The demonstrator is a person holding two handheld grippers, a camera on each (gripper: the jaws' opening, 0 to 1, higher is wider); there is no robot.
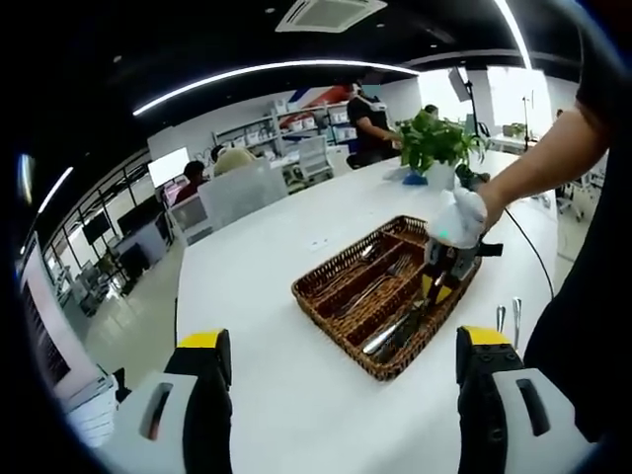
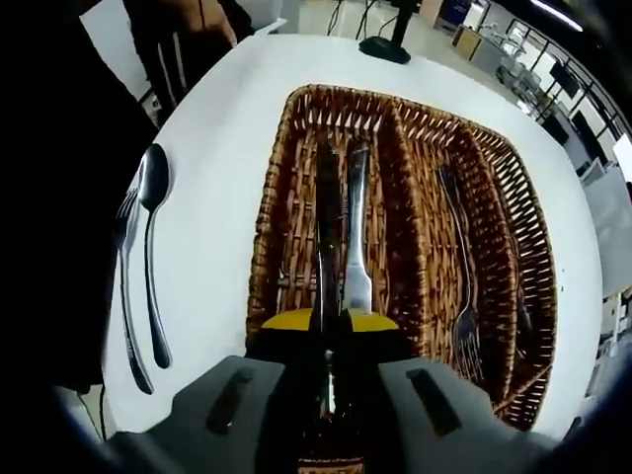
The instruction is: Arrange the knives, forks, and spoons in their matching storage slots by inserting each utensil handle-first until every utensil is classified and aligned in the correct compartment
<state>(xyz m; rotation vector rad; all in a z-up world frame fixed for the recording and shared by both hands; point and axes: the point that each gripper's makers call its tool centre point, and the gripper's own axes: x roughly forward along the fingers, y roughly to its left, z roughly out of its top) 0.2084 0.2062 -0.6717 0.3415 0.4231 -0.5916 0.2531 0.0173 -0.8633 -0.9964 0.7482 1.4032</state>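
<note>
A brown wicker basket [image 1: 336, 314] [image 2: 410, 148] with three long compartments sits on the white table [image 1: 286, 247]. My right gripper [image 2: 328, 326] [image 1: 441, 281] hangs over its near-right compartment, shut on a knife [image 2: 326, 212] that points along the slot. A second knife [image 2: 356, 227] lies beside it in the same slot. Forks [image 2: 462, 267] [image 1: 380, 281] lie in the middle compartment. One spoon [image 2: 151, 247] [image 1: 515, 314] and one fork [image 2: 124, 296] [image 1: 500, 318] rest on the table beside the basket. My left gripper [image 1: 341, 395] is open, low over the table, short of the basket.
A potted plant [image 1: 434, 148] stands beyond the basket. A black stand base [image 2: 385, 49] sits near the table's far edge. A cable [image 1: 538, 262] trails off the table. People [image 1: 370, 123] and desks are at the back of the room.
</note>
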